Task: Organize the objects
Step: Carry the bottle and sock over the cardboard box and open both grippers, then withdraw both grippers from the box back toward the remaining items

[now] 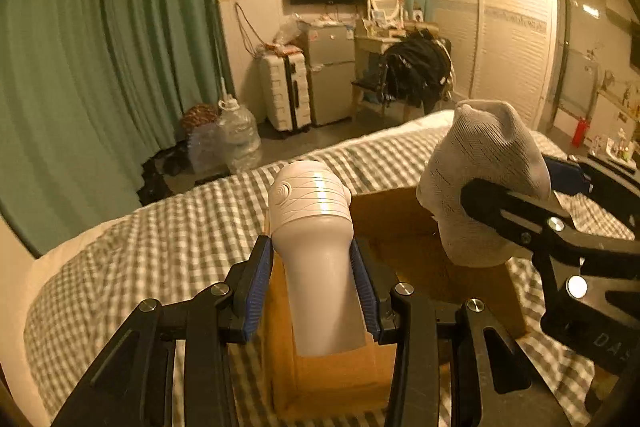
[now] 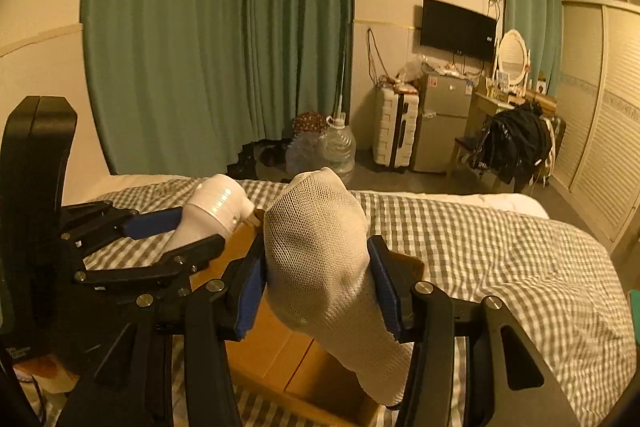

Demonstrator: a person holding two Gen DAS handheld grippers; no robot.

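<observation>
My left gripper point(image 1: 312, 279) is shut on a white plastic bottle-shaped object point(image 1: 316, 251) and holds it above an open cardboard box point(image 1: 404, 223) on the bed. My right gripper point(image 2: 316, 287) is shut on a white mesh sock point(image 2: 320, 267), also above the box point(image 2: 272, 343). In the left wrist view the sock point(image 1: 476, 179) and the right gripper point(image 1: 516, 211) are at the right. In the right wrist view the left gripper point(image 2: 172, 231) and the white object point(image 2: 216, 211) are at the left.
The box lies on a bed with a grey checked cover point(image 2: 500, 251). Beyond the bed are green curtains point(image 2: 216, 39), water jugs point(image 2: 340, 147), a white suitcase point(image 2: 394, 131), a small fridge point(image 2: 440, 123), a chair with dark clothes point(image 2: 516, 143) and a wardrobe point(image 1: 504, 23).
</observation>
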